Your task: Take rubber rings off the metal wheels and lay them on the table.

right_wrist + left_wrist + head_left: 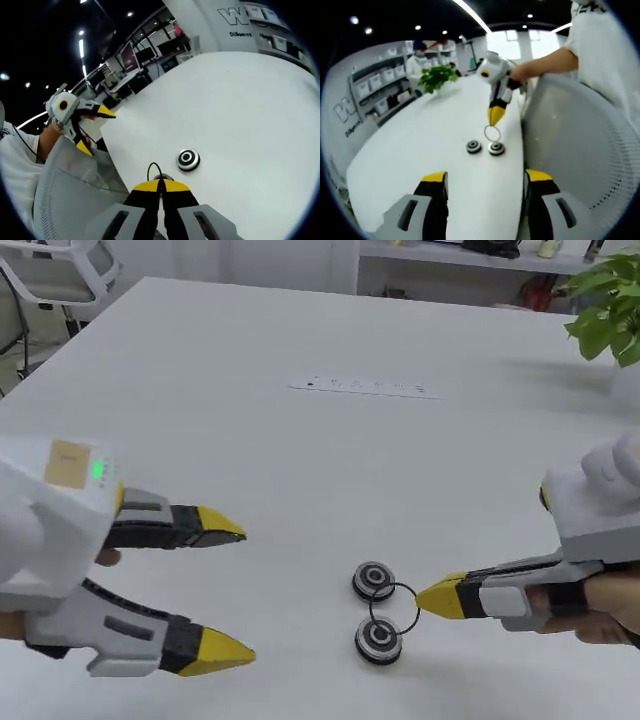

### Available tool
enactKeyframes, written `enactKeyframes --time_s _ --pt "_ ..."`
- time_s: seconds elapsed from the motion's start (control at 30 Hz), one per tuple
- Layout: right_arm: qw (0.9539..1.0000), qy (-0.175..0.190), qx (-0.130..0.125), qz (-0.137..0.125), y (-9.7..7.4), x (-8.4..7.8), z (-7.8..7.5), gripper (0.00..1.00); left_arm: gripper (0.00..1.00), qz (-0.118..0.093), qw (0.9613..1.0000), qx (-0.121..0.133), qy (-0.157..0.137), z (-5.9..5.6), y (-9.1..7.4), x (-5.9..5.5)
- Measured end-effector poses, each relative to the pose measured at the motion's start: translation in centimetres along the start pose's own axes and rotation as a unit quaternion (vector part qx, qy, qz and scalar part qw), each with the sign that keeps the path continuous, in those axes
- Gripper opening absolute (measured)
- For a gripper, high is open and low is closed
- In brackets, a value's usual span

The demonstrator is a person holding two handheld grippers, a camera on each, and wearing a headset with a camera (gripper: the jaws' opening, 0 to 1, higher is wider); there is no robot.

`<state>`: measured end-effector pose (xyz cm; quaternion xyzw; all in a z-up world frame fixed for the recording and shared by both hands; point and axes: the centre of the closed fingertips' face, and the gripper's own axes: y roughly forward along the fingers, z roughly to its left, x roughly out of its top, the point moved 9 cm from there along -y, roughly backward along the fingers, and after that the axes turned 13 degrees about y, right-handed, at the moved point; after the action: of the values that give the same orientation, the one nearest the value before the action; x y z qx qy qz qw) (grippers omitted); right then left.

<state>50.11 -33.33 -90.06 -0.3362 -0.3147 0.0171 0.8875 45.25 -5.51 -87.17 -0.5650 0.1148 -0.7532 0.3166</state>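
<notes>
Plainly the right tongs [437,598] matter here: their yellow tips are pressed together on the edge of a thin black rubber ring [398,585]. The ring reaches from those tips toward the person's left, into the gap between the two metal wheels, the far wheel [373,580] and the near wheel [379,638]. It sits around neither wheel and overlaps both rims in the head view. Whether it rests on the bench [300,460] or hangs just above it cannot be told. The left tongs [225,588] are spread wide, hold nothing, and are well apart from the wheels. The right hand is therefore much the nearer. Judging by this, laying the ring down calls for carrying it sideways out of the gap onto bare bench, without nudging either wheel.
</notes>
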Motion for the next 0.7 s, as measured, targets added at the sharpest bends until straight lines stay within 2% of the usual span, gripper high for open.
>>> enactKeyframes --time_s 0.27,0.47,0.7 --pt "0.9992 -0.037 0.015 -0.001 -0.4 1.1 2.0 0.0 0.69 0.006 0.9976 0.049 -0.048 -1.3 -2.2 -1.5" --pt "0.9978 -0.061 0.027 0.002 -0.4 1.8 3.6 0.0 0.71 0.003 0.9952 0.069 -0.069 -1.9 -2.6 -1.6" --pt "0.9938 -0.103 0.04 0.011 0.2 3.2 5.6 0.0 0.73 -0.005 0.9922 0.088 -0.089 -2.3 -2.7 -1.6"
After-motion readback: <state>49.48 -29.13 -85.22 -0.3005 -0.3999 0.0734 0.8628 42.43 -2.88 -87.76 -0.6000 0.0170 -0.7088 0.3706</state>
